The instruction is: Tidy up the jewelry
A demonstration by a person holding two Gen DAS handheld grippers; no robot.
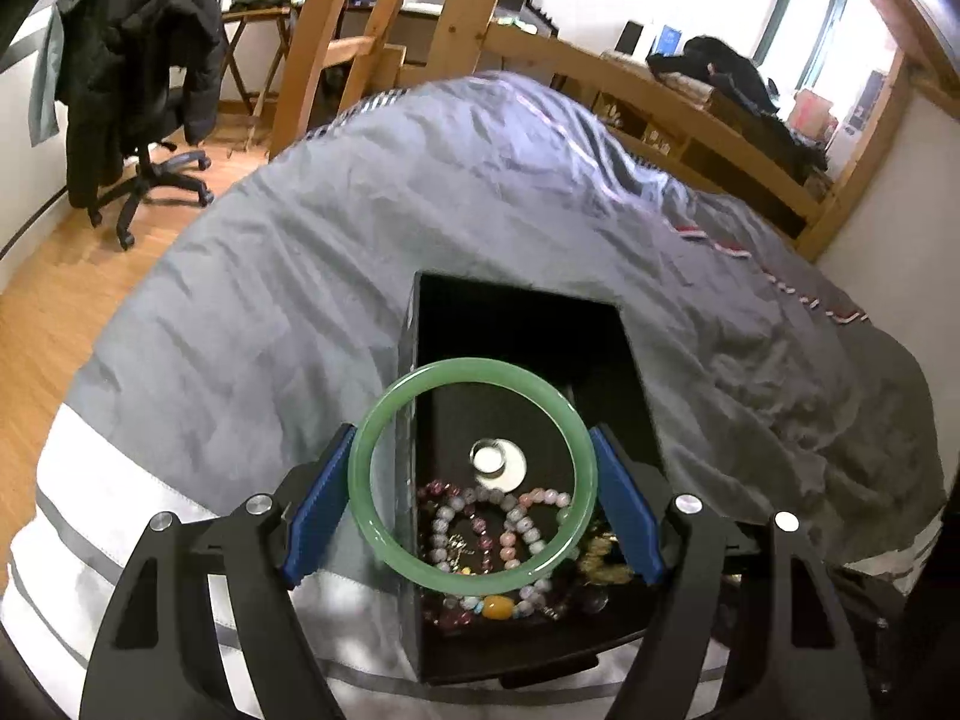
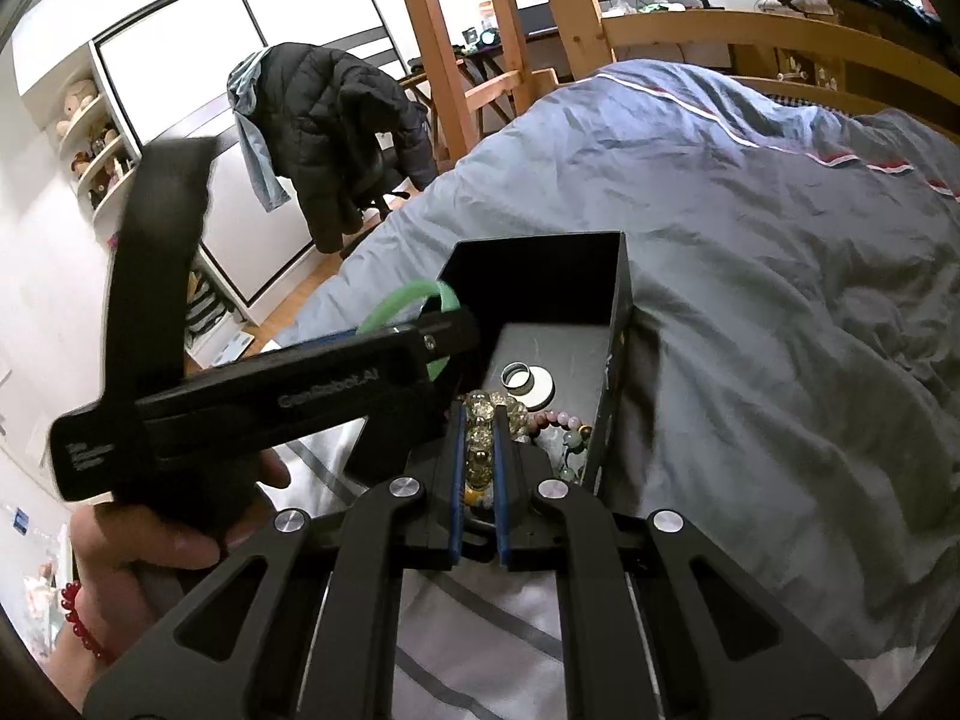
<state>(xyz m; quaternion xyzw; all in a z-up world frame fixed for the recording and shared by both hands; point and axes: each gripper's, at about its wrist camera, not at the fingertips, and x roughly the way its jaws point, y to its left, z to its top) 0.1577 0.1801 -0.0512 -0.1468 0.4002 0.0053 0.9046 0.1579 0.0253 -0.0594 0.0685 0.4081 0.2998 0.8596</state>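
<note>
- The left gripper (image 1: pixel 474 495) has a green jade bangle (image 1: pixel 474 474) pinched across its full width between the two blue pads (image 1: pixel 318 510), so the jaws stand wide but they're clamped on the ring, not loose
- That bangle hangs right over the open black jewelry box (image 1: pixel 528 360) sitting on the grey bedspread (image 1: pixel 300 240), ring face tilted toward the camera. Looking through the hoop you can see the box floor
- Inside the box: a small clear ring on a white disc (image 1: pixel 495 462) about mid-floor, and a tangle of pink and white bead bracelets (image 1: pixel 498 516) heaped at the near end, plus one amber bead (image 1: pixel 497 605) and some gold chain bits
- The right gripper (image 2: pixel 480 480) is nearly fully closed on a bracelet of yellowish crystal beads (image 2: pixel 483 420), which runs lengthwise between the pads and sticks out past the tips. It looks like it's hovering just over the near end of the box, though whether the beads touch the pile below is hard to tell from here
- The bit that matters: both pieces are already above the box, the bangle over the left wall and middle floor, the bead bracelet over the crowded near end, with the left gripper crossing in from the right one's left
- Best guess is the drop comes next, and the left hand (image 2: pixel 174 534) has the emptier landing spot, toward the far end
</note>
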